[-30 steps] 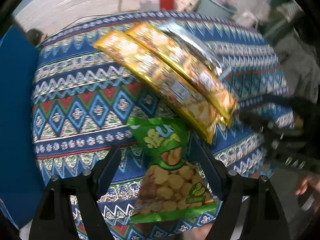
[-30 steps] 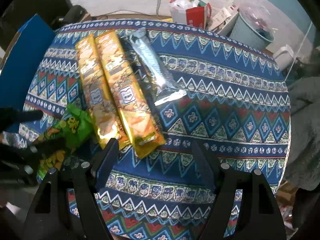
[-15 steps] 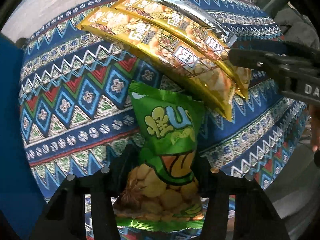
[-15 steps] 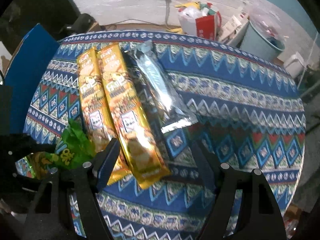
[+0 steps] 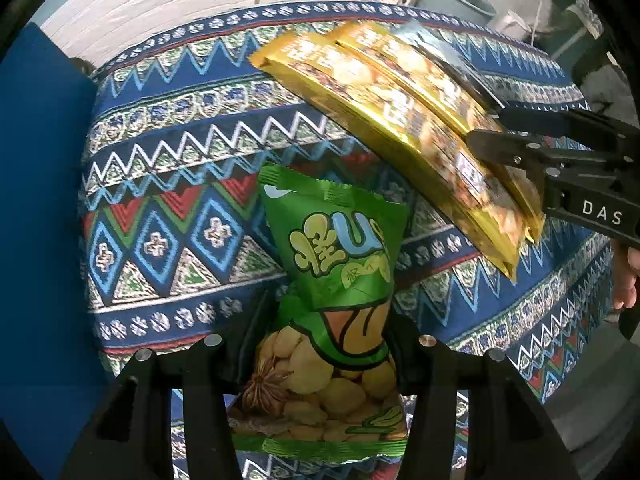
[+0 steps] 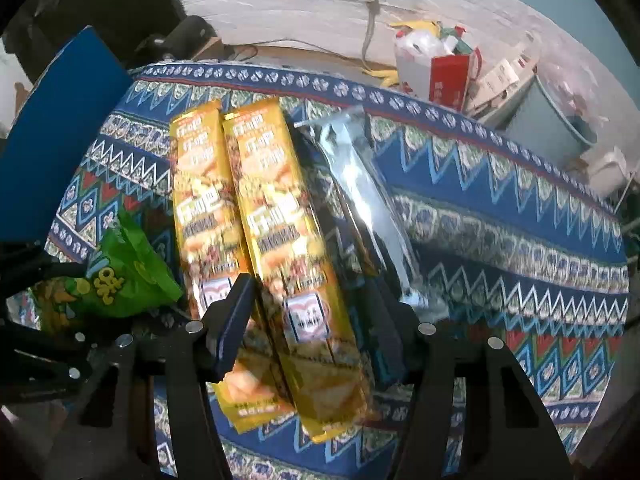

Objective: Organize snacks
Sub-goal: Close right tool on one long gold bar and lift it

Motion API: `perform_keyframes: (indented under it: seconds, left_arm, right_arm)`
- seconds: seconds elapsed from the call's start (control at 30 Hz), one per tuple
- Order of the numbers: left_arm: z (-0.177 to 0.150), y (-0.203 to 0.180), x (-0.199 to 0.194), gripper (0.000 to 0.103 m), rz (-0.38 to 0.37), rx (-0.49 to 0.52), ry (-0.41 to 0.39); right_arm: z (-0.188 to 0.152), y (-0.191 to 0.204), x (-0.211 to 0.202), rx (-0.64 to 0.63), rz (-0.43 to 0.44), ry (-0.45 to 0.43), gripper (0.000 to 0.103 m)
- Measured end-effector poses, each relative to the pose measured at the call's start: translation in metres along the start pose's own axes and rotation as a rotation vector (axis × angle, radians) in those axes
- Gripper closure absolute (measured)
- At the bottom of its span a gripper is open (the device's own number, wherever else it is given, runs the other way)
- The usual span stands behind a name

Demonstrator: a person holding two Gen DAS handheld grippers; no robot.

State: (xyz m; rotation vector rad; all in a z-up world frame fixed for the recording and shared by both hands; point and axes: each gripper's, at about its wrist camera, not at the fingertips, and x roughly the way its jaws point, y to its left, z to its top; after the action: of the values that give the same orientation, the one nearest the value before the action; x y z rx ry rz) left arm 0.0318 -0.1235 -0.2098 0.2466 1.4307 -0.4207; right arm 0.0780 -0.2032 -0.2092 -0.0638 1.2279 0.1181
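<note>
The left gripper (image 5: 326,344) is clamped on the near half of the green snack bag (image 5: 332,320), near the front edge of the patterned tablecloth (image 5: 168,184). The bag looks light, puffy and crinkly, so a gentle squeeze at its waist seems wise. The right gripper (image 6: 316,320) has just been closing around a gold packet (image 6: 296,264); whether it pinches yet, I cannot tell. The foil looks slippery.
</note>
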Motion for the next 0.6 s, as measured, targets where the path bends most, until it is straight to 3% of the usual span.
perform_keyframes:
  seconds: [0.23, 0.37, 0.5, 0.53, 0.6]
  left_arm:
    - [0.008, 0.029, -0.006, 0.05, -0.005, -0.035, -0.011]
    - [0.012, 0.047, -0.009, 0.05, -0.009, -0.053, -0.015]
    - [0.013, 0.065, -0.013, 0.05, -0.01, -0.062, -0.021]
    - [0.013, 0.064, -0.013, 0.05, -0.008, -0.063, -0.024]
    - [0.014, 0.065, -0.015, 0.051, -0.005, -0.066, -0.03]
  right_arm:
    - [0.014, -0.002, 0.008, -0.012, -0.02, 0.001, 0.045]
    - [0.013, 0.002, 0.025, -0.034, -0.032, 0.056, 0.052]
    - [0.012, 0.006, 0.033, -0.068, -0.061, 0.052, 0.053]
    - [0.013, 0.006, 0.033, -0.068, -0.064, 0.049, 0.055]
    - [0.013, 0.007, 0.033, -0.062, -0.067, 0.044, 0.068]
